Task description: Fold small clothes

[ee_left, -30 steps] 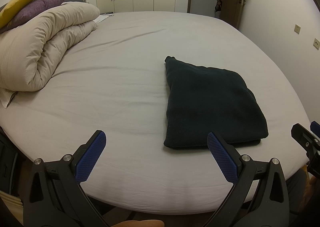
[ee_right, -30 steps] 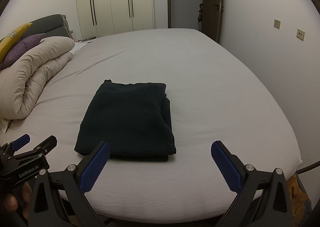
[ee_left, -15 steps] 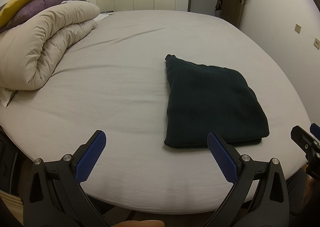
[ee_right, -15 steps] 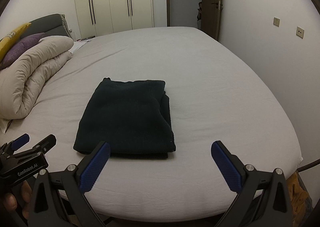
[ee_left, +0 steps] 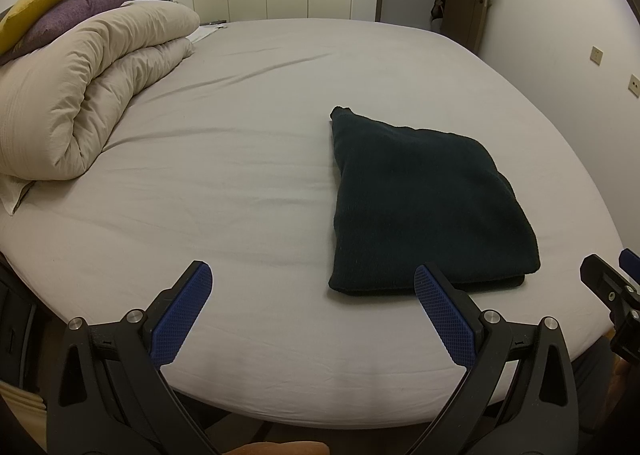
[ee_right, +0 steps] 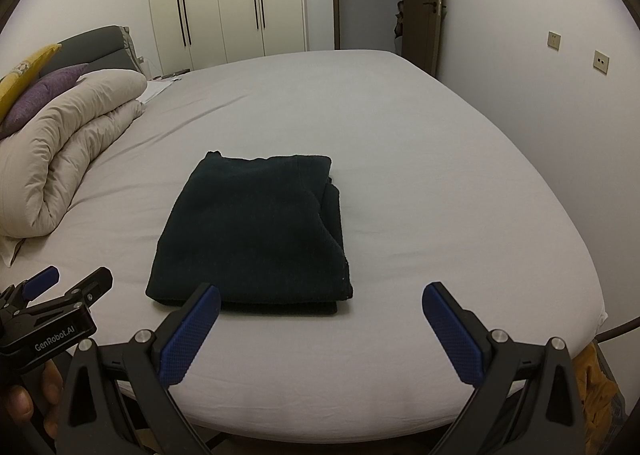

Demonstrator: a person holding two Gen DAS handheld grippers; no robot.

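Nearest to me, my left gripper (ee_left: 312,295) has its blue pads (ee_left: 182,313) spread wide with nothing between them, held back at the near edge of the bed (ee_left: 240,175). My right gripper (ee_right: 320,315) is the same, fingers wide apart and empty, and in its view I can see the other gripper off to the left, clear of the cloth. Just beyond the pads lies the dark garment (ee_right: 252,231), flat on the grey sheet near the front edge, folded into a compact rectangle with layered edges showing along its near and right sides. Neither gripper touches it. I judge the folding of this piece to be finished or very nearly so; at most a slight tidy of the stepped right edge is left. I see no other small clothes waiting. Farther back sit the rolled beige duvet (ee_left: 92,95) and pillows, then the wardrobe (ee_right: 224,3).
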